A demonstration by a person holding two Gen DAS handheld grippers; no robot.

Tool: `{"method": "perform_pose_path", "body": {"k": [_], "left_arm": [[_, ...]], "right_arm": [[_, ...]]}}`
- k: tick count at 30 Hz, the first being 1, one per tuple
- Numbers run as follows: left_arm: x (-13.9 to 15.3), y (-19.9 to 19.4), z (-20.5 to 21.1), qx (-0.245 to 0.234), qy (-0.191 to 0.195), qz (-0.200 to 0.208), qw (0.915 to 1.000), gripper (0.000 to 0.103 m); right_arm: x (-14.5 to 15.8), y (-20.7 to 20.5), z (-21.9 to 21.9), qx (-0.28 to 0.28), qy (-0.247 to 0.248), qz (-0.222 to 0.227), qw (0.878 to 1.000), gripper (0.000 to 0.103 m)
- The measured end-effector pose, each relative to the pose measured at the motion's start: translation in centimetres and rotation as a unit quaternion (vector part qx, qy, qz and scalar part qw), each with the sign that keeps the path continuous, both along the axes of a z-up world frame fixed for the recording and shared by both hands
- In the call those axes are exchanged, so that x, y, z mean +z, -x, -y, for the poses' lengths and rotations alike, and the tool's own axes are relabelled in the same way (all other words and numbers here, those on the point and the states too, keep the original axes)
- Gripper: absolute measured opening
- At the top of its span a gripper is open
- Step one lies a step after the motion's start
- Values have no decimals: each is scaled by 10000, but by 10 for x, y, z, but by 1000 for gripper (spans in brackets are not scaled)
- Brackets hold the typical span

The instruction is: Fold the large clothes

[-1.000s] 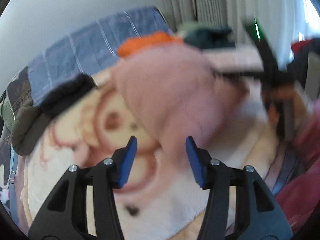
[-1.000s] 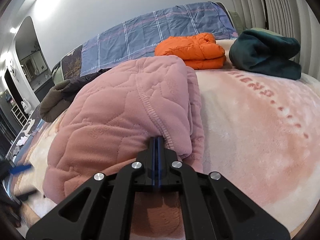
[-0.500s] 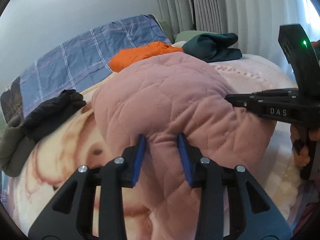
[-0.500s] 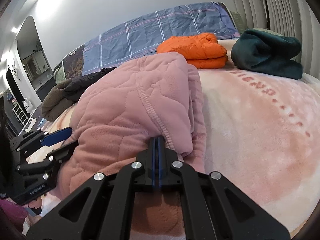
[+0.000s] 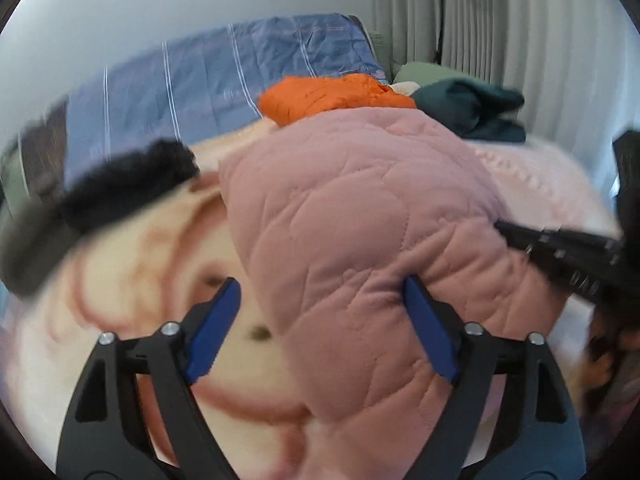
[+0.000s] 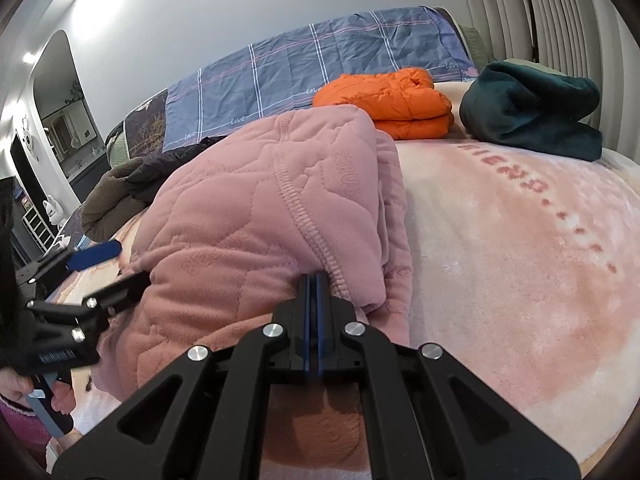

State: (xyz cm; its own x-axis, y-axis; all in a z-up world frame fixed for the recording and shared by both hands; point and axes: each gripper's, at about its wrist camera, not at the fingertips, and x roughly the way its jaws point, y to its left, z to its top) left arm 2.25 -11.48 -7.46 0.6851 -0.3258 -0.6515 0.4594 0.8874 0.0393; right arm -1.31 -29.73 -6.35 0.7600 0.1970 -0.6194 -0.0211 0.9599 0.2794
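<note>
A pink quilted garment lies bunched and folded over on the bed's pale pink blanket; it also shows in the right wrist view. My left gripper is open at the garment's near left edge, its right finger touching the fabric. It shows from the side in the right wrist view. My right gripper is shut on the garment's hem. Its black fingers reach into the fabric from the right in the left wrist view.
A folded orange jacket and a folded dark green garment lie at the far end of the bed. A blue plaid sheet covers the headboard side. Dark clothes are piled at the left.
My left gripper was closing on the pink fabric half a second ago; now it has opened wide and let go. My right gripper keeps its hold and has barely moved.
</note>
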Motion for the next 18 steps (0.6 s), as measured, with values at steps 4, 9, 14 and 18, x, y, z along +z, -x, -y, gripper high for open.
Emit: {"method": "perform_pose_path", "body": {"k": [4, 9, 14, 18], "left_arm": [[2, 20, 21, -402, -486, 473, 9969, 43], [6, 22, 37, -422, -821, 537, 9943, 31], [13, 11, 34, -335, -699, 105, 9969, 31], [19, 2, 31, -128, -489, -410, 9979, 32]], "right_arm": [[1, 0, -1, -27, 34, 1, 10000, 1], [0, 0, -1, -32, 25, 0, 10000, 1], [1, 1, -2, -57, 55, -4, 10000, 1], [2, 1, -3, -76, 101, -7, 9999, 1]]}}
